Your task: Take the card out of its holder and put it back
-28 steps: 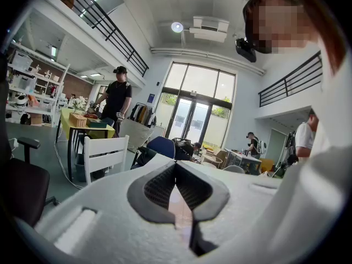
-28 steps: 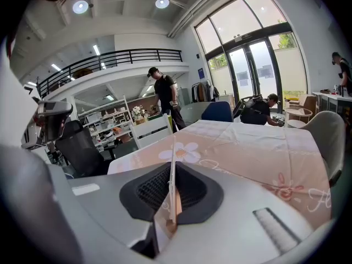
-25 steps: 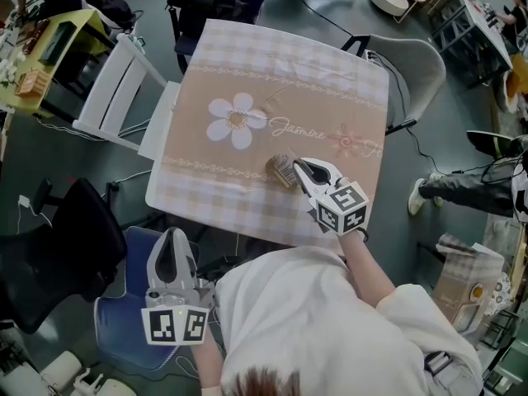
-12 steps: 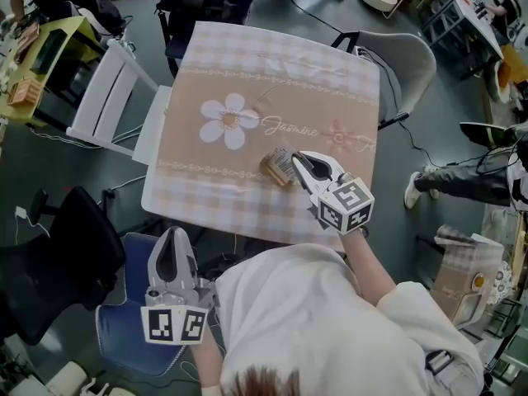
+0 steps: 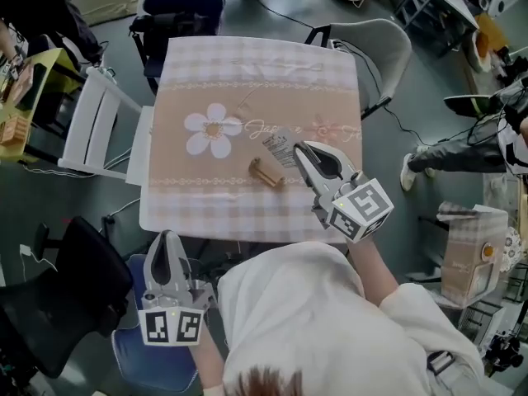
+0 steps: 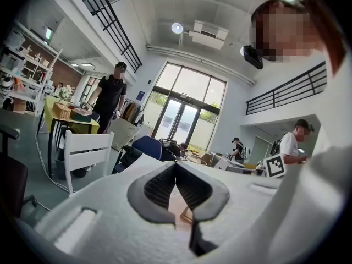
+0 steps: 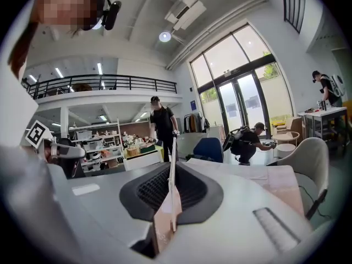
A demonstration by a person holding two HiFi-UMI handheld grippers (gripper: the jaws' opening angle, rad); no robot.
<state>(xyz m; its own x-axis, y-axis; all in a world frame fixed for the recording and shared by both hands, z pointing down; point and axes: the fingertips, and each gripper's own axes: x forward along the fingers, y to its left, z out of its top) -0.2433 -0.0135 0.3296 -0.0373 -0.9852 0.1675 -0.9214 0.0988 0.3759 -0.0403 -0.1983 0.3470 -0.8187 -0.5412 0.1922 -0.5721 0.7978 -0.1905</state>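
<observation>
A small wooden card holder (image 5: 266, 172) lies on the flower-print tablecloth (image 5: 247, 97), near the middle of its front half. My right gripper (image 5: 301, 149) is shut on a white printed card (image 5: 279, 148), which hangs just above and to the right of the holder, clear of it. In the right gripper view the card (image 7: 172, 202) stands edge-on between the dark pads, and the right gripper (image 7: 171, 172) pinches it. My left gripper (image 5: 167, 242) is low at the left, off the table's front edge. Its jaws meet at the tips (image 6: 176, 169) with nothing between them.
A white slatted chair (image 5: 91, 126) stands at the table's left side and a grey chair (image 5: 384, 48) at its far right corner. Beneath the left gripper is a blue chair seat (image 5: 132, 349). A seated person's legs (image 5: 458, 151) are off to the right.
The right gripper was down at the holder with the card in it. It has since risen and drawn the card out, to the holder's upper right. The left gripper stayed put.
</observation>
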